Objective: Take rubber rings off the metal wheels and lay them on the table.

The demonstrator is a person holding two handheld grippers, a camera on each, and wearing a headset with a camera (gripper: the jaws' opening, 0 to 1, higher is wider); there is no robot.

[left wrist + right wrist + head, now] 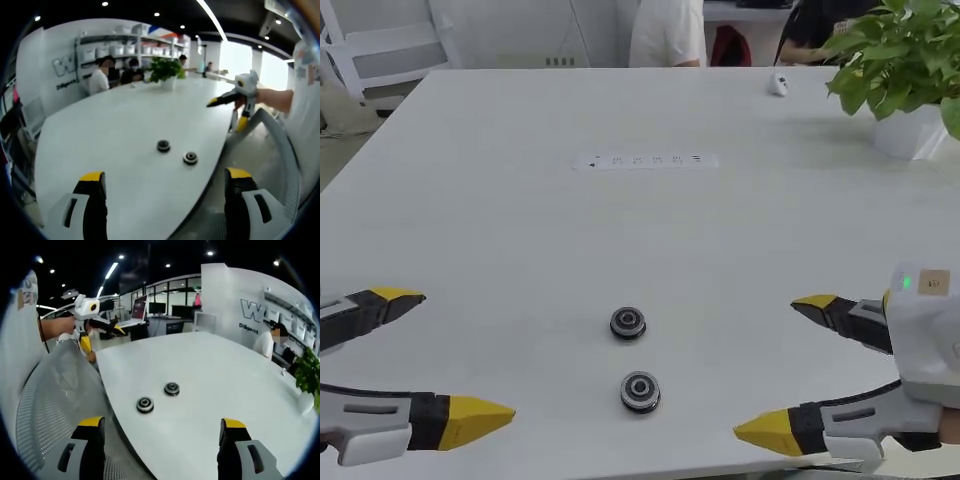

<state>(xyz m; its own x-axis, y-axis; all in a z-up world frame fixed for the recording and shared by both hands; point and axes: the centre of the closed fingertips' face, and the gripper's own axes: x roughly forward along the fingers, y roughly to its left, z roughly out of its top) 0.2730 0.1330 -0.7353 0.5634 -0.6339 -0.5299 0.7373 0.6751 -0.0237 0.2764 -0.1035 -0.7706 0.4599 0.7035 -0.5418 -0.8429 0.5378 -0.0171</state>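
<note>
1. Your head view is bright and even. The white table [520, 220] looks pale and soft, with no hard glare.
2. Shadows are weak. You can see a faint one beside the plant [905, 60] and small dark ones under the wheels [628, 323].
3. In your gripper views, light comes from round lamps [157, 14] and long strips [212, 20] on the dark ceiling. The windows [240, 57] look washed out.
4. Both gripper views bend at the edges, so the table curves.
5. Your yellow jaw tips look a bit blurry up close. The far shelves [125, 47] are blurry too.
</note>
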